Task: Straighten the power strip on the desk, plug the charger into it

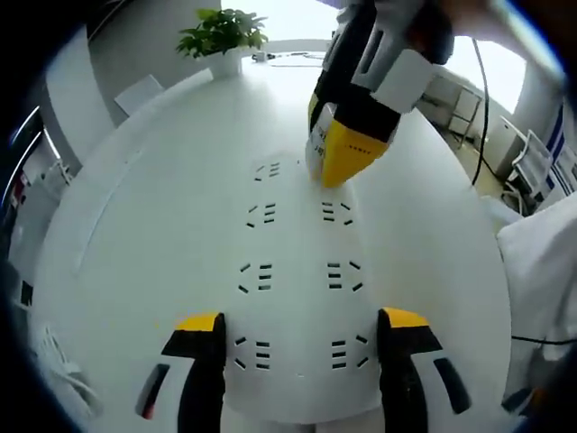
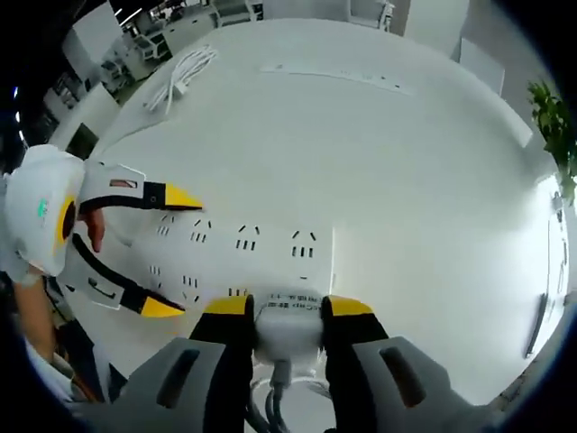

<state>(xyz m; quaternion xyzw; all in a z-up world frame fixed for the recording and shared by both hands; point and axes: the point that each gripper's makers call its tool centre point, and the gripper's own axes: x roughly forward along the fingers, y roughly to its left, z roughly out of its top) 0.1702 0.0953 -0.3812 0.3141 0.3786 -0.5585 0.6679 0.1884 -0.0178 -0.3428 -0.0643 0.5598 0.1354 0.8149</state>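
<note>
Left gripper [image 1: 302, 338] open, jaws astride near end of strip [image 1: 297, 271], which lies flat on desk [image 1: 162, 180], running toward 12 o'clock. Right gripper [image 2: 287, 311] clamped on charger [image 2: 288, 327], held over strip's far end. In right gripper view, cable [image 2: 185, 72] at 11 o'clock. Plant [image 1: 224, 34] at 11 o'clock in left gripper view.

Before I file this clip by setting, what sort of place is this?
Likely an office: a large white desk holding a white power strip, a potted plant, and more desks and chairs in the background.
</note>
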